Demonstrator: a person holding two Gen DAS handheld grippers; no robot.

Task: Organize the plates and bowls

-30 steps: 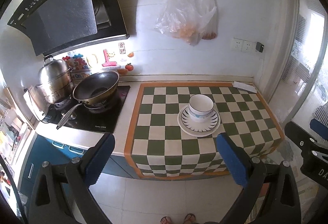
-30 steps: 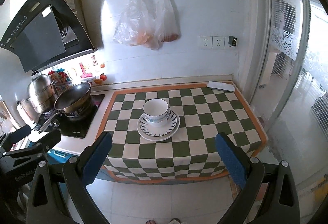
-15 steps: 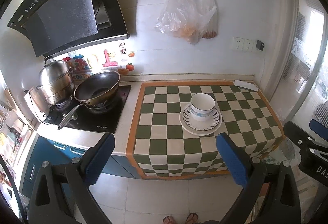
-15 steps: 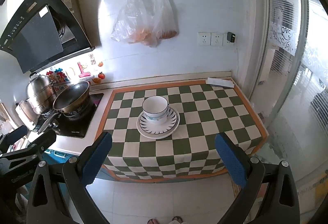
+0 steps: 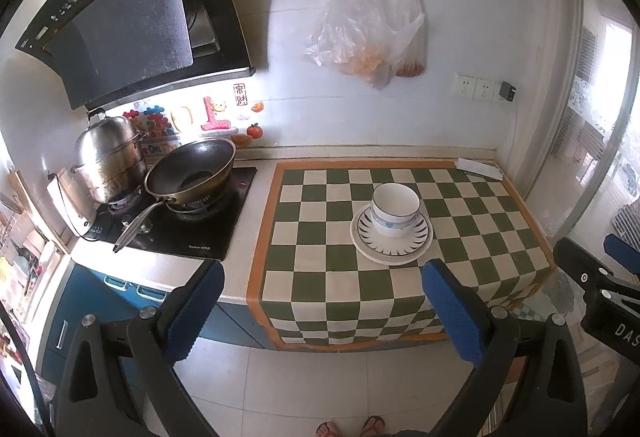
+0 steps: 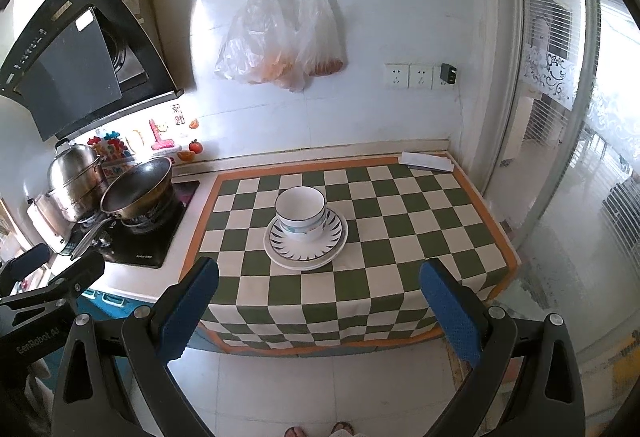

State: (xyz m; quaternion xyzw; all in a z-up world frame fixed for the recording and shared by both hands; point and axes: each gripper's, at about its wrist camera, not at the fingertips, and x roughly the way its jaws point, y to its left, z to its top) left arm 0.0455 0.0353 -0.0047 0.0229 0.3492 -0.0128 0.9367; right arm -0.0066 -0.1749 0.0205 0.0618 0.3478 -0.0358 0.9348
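Note:
A white bowl [image 5: 395, 212] with a blue band stands on a white plate [image 5: 416, 243] with dark rim marks, in the middle of the green-and-white checked cloth [image 5: 320, 237]. It also shows in the right wrist view as bowl [image 6: 301, 212] on plate [image 6: 332, 241]. My left gripper [image 5: 320, 301] is open and empty, held back from the counter's front edge. My right gripper [image 6: 318, 305] is open and empty, also back from the counter. The right gripper's body shows at the left wrist view's right edge [image 5: 600, 289].
A wok [image 5: 192, 173] and a steel pot [image 5: 110, 157] sit on the stove at left under a black hood [image 5: 132, 21]. Plastic bags [image 5: 368, 33] hang on the wall. A folded white cloth [image 5: 478, 169] lies at the counter's back right. A glass door is right.
Both grippers have drawn back a little from the counter; more floor shows below the cloth's edge. The bowl and plate have not moved.

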